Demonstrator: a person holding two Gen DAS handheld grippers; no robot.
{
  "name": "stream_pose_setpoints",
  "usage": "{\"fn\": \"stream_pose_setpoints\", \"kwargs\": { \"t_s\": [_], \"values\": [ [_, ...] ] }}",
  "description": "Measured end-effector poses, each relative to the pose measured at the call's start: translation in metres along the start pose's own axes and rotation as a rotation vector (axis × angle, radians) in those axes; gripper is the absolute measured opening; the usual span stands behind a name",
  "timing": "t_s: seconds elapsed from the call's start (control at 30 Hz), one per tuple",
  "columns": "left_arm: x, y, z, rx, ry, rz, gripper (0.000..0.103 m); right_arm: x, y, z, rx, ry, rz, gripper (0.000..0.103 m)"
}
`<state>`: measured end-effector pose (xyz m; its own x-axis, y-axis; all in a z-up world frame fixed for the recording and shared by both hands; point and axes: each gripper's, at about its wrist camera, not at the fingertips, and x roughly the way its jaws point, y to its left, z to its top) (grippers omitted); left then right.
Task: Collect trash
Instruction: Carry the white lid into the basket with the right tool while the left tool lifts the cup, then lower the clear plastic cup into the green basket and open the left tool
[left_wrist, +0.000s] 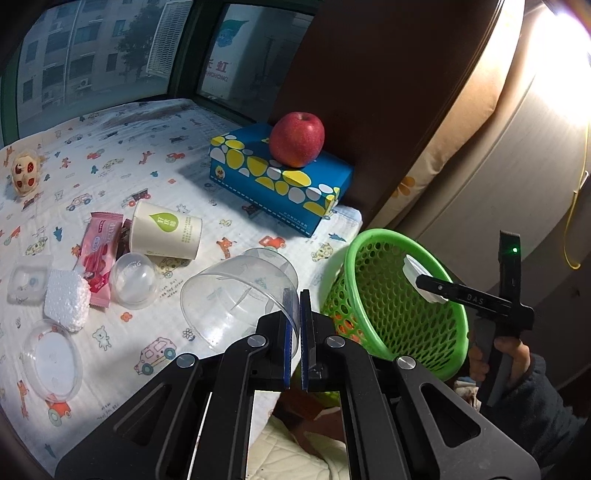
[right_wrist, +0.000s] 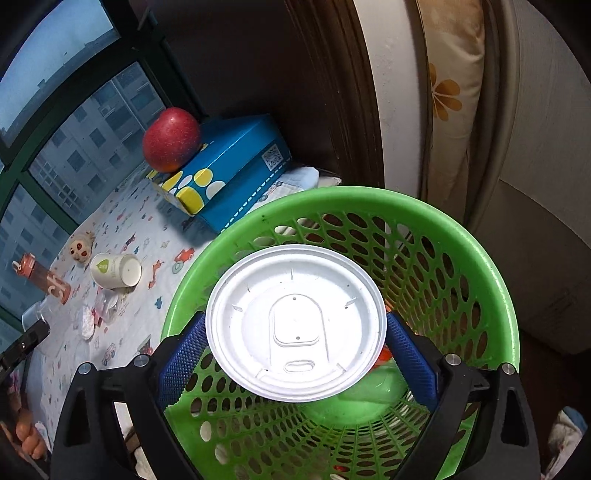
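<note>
My left gripper (left_wrist: 297, 301) is shut on the rim of a clear plastic cup (left_wrist: 236, 295), which lies on its side just above the patterned cloth. To its right stands a green mesh basket (left_wrist: 395, 310). My right gripper (right_wrist: 295, 332) is shut on a round white lid (right_wrist: 295, 321), its blue pads (right_wrist: 181, 358) pressing the lid's edges. The lid hangs flat over the mouth of the green basket (right_wrist: 480, 258). In the left wrist view the right gripper (left_wrist: 428, 286) and the white lid (left_wrist: 415, 271) show above the basket's opening.
On the cloth lie a paper cup (left_wrist: 166, 230), a pink wrapper (left_wrist: 99, 254), a foam piece (left_wrist: 66, 299), a clear dome (left_wrist: 133, 280), a clear lid (left_wrist: 51, 358) and a small clear box (left_wrist: 26, 284). An apple (left_wrist: 297, 138) sits on a blue tissue box (left_wrist: 280, 177). The table edge runs beside the basket.
</note>
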<state>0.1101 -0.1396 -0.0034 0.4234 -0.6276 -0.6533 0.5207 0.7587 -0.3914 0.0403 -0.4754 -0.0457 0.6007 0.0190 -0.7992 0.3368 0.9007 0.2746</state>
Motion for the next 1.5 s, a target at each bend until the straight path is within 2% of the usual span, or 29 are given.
{"fn": "stream_pose_setpoints", "kwargs": {
  "t_s": [0.27,0.57,0.87,1.1,1.5],
  "values": [
    [0.009,-0.017,-0.002,0.03,0.022,-0.018,0.002,0.004,-0.009,0.004,0.031,-0.017,-0.01,0.093],
    [0.025,-0.045,-0.003,0.075,0.066,-0.07,0.002,-0.034,-0.01,-0.002,0.019,-0.094,0.013,0.093],
    [0.059,-0.093,-0.01,0.15,0.16,-0.144,0.002,-0.068,-0.016,-0.013,0.013,-0.147,0.016,0.093],
    [0.088,-0.126,-0.019,0.204,0.239,-0.168,0.002,-0.082,-0.031,-0.019,0.041,-0.178,0.027,0.093],
    [0.109,-0.142,-0.03,0.214,0.313,-0.215,0.007,-0.083,-0.041,-0.023,0.067,-0.179,0.033,0.093]
  ]
}}
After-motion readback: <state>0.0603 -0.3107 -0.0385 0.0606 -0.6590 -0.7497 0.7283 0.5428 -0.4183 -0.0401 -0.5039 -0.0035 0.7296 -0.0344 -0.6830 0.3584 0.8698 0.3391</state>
